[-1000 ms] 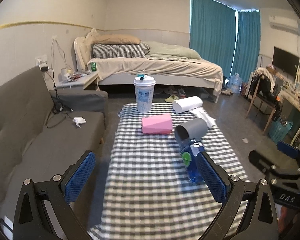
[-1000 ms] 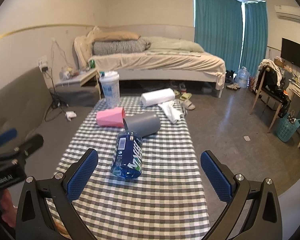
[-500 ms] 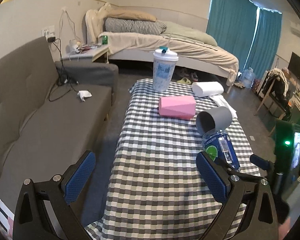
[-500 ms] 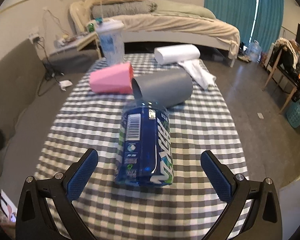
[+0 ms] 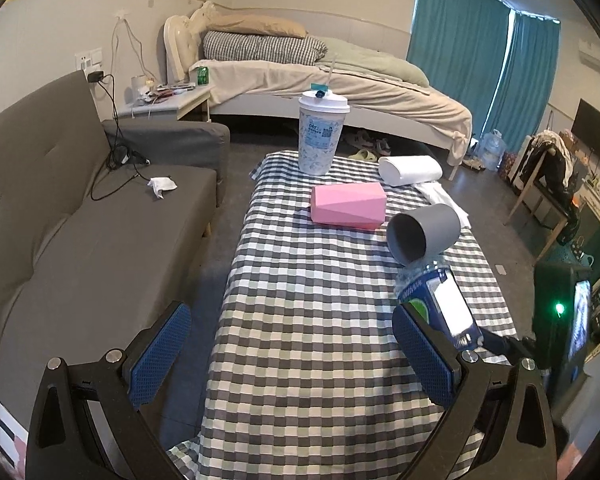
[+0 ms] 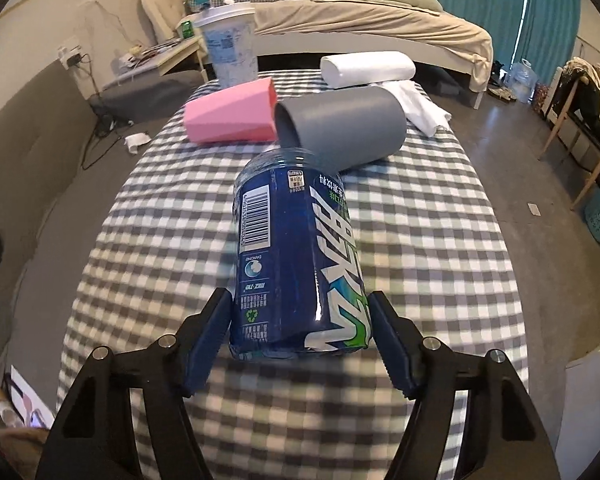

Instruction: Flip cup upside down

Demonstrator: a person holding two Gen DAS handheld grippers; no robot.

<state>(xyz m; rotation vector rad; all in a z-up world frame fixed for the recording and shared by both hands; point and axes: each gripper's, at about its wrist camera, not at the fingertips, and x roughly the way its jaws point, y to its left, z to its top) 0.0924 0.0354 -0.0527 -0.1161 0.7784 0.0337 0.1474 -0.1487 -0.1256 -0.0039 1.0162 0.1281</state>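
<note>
A grey cup [image 5: 428,232] [image 6: 348,128] lies on its side on the checked tablecloth [image 5: 308,320], with its mouth facing the near left. A blue labelled bottle [image 6: 296,264] [image 5: 440,304] lies in front of it, its far end at the cup's mouth. I cannot tell whether that end is inside the cup. My right gripper [image 6: 300,332] is shut on the bottle's near end, one pad on each side. My left gripper [image 5: 292,356] is open and holds nothing. It hovers over the table's near part, left of the bottle.
Left of the grey cup, a pink faceted cup [image 5: 348,204] [image 6: 232,116] lies on its side. A tall lidded drink cup [image 5: 320,136] and a white roll [image 5: 410,170] sit at the far end. A grey sofa [image 5: 80,220] runs along the left.
My right gripper has moved forward onto the blue bottle and shut on it. The left gripper's view has shifted a little; it stays open.
</note>
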